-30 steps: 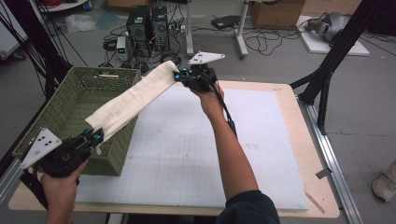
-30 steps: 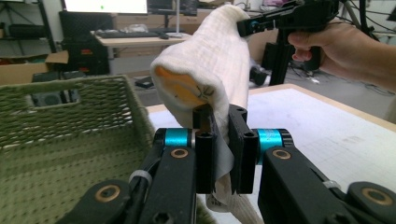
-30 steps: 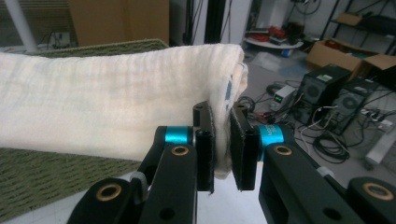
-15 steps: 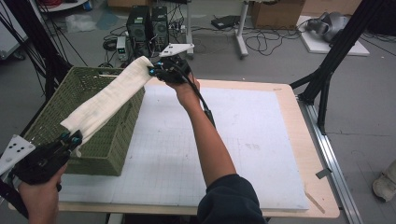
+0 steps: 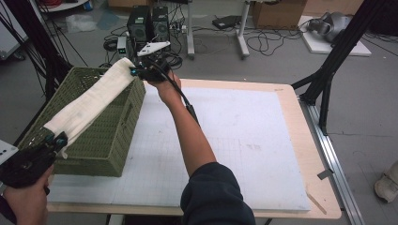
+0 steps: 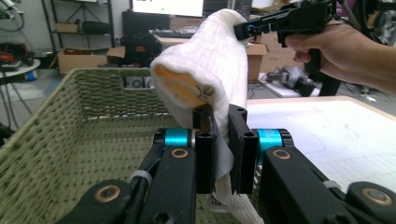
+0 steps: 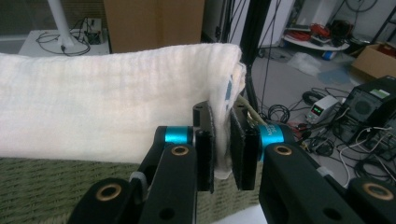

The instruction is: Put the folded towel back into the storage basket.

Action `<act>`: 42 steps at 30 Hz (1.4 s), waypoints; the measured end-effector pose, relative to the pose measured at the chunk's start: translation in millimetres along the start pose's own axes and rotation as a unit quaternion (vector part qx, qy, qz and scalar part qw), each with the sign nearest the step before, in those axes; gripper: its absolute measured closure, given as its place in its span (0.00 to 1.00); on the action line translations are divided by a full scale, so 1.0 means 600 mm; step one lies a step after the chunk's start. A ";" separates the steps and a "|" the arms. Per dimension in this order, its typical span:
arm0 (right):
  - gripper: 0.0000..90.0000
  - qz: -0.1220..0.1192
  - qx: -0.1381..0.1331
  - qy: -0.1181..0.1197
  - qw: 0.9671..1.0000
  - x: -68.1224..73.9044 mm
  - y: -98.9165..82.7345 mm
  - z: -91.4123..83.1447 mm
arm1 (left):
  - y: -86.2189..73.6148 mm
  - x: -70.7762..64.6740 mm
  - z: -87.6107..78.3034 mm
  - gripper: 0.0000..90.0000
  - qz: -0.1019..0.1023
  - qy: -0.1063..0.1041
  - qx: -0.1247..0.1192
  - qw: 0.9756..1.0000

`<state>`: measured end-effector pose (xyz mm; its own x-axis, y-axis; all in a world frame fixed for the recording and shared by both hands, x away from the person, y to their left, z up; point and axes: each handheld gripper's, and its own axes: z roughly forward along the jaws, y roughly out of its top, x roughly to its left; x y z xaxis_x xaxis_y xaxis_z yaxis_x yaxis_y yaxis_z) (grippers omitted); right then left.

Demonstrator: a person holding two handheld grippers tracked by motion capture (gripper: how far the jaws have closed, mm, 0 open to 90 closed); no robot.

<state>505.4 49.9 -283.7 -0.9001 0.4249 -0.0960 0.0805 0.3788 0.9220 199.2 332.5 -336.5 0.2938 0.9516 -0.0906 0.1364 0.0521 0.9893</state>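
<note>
The towel [image 5: 89, 101], folded into a long cream strip, hangs stretched in the air over the basket [image 5: 110, 136], running from the basket's near left corner to its far right corner. It sags little and appears clear of the rim. The left gripper [image 5: 56, 139] has its jaws clamped on the near end; in the left gripper view the cloth [image 6: 205, 70] is pinched between the two black pads. The right gripper [image 5: 136, 71] is clamped likewise on the far end, cloth [image 7: 116, 98] pressed between its pads. The basket stands on the white mat [image 5: 244, 136], at the table's left edge.

Step judged in hand: carrying the towel over the basket for stowing. The next move calls for lowering both ends together inside the walls, then releasing.
</note>
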 end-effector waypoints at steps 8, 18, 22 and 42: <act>0.91 0.001 0.005 0.008 1.000 0.010 0.000 0.052 | -0.003 0.021 -0.008 0.91 0.006 0.025 0.016 1.000; 0.91 -0.003 0.013 0.017 1.000 0.024 0.016 0.097 | -0.012 0.043 -0.018 0.91 -0.007 0.054 0.022 0.998; 0.91 -0.003 0.020 0.017 1.000 0.030 0.015 0.117 | -0.016 0.049 -0.018 0.91 -0.010 0.062 0.028 0.998; 0.50 0.033 0.015 -0.019 0.999 0.007 0.019 0.050 | -0.003 0.057 -0.021 0.32 -0.045 0.076 0.025 0.996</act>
<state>515.4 80.9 -285.0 -0.8761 0.4794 -0.0504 0.1515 0.3731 0.9153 197.3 369.0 -339.8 0.1315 0.9789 -0.1563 0.2039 0.1276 0.9706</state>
